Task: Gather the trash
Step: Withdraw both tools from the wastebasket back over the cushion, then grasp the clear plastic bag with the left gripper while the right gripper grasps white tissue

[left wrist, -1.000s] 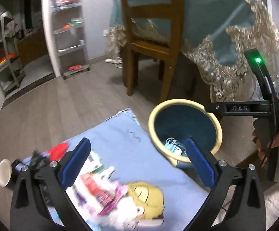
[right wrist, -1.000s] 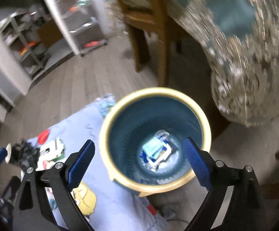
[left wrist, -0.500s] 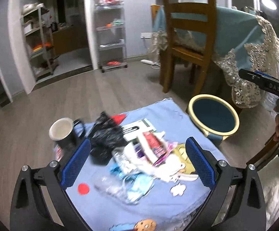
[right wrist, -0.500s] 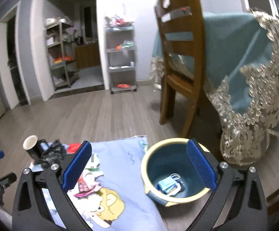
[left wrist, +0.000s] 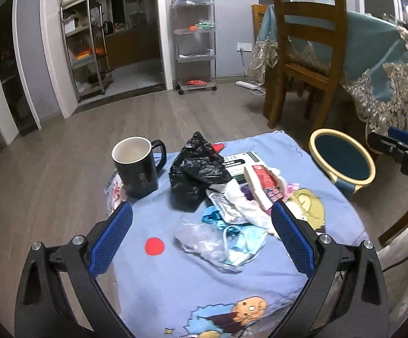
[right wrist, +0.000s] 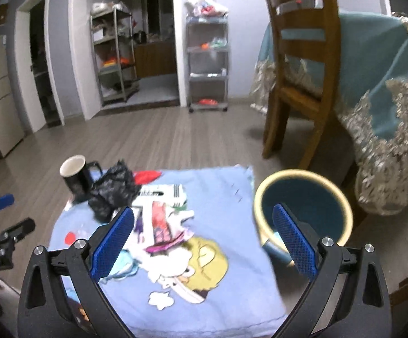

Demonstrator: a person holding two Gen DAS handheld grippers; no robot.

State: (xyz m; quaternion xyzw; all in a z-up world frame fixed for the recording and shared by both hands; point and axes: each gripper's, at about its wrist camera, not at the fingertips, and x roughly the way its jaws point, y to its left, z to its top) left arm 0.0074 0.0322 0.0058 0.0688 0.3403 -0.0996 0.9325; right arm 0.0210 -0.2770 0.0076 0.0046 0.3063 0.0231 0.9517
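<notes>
Both of my claws have pulled back from the waste bin (left wrist: 342, 160) within the last second — my left gripper (left wrist: 201, 233) and right gripper (right wrist: 202, 238) now hang with jaws wide apart and empty, aimed at the blue cartoon cloth (left wrist: 176, 281). The last drop reads as complete. The remaining trash lies heaped mid-cloth: a black plastic bag (left wrist: 198, 169), a clear wrapper (left wrist: 201, 242) and a face mask (left wrist: 243, 239) — beside a black mug (left wrist: 136, 166).

1 mug (left wrist: 135, 169), 1 bin (left wrist: 342, 161), maybe 2 masks (left wrist: 239, 242)
</notes>
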